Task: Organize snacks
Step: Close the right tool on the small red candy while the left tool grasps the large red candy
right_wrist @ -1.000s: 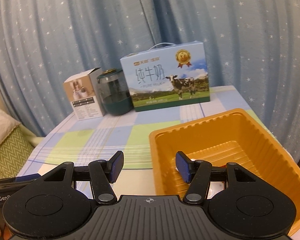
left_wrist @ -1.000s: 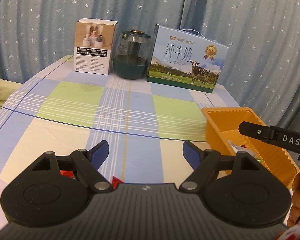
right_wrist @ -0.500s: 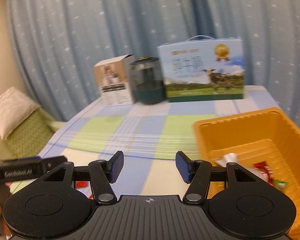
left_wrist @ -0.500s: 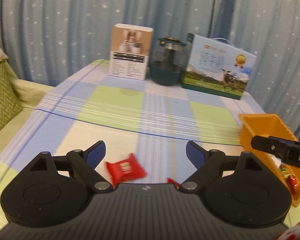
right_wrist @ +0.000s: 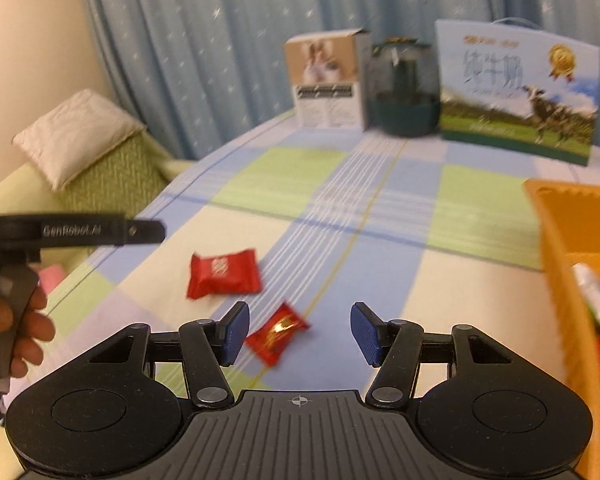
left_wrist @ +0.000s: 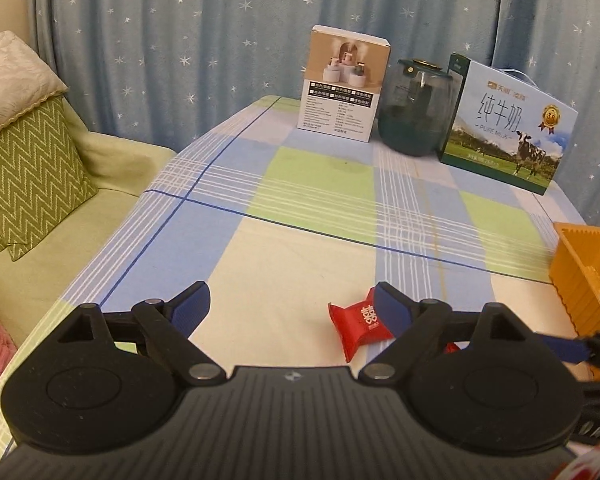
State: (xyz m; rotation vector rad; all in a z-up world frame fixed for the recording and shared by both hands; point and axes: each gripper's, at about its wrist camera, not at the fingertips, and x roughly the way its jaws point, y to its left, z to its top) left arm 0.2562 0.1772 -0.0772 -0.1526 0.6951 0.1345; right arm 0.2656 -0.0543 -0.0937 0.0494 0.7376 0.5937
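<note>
Right claw [right_wrist: 300, 334] wide, empty, low over tabletop [right_wrist: 380, 276]. Small red candy [right_wrist: 277, 331] just ahead, nearer its left pad; long axis diagonal, near-left to far-right. Left claw [left_wrist: 288, 312] wide, empty; larger red packet [left_wrist: 360, 322] against its right finger, long axis running left-right. Orange tray [right_wrist: 556, 248] at right already holds snacks. Step, as judged: reaching for pickup. Next move: centre candy between pads, close, carry to tray.

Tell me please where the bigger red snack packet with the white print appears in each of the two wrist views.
Left wrist view: the bigger red packet lies low and right of centre, partly behind the left gripper's right finger.
Right wrist view: it lies left of centre, beyond the right gripper's left finger.
Shared landmark: the milk box at the table's far edge.
</note>
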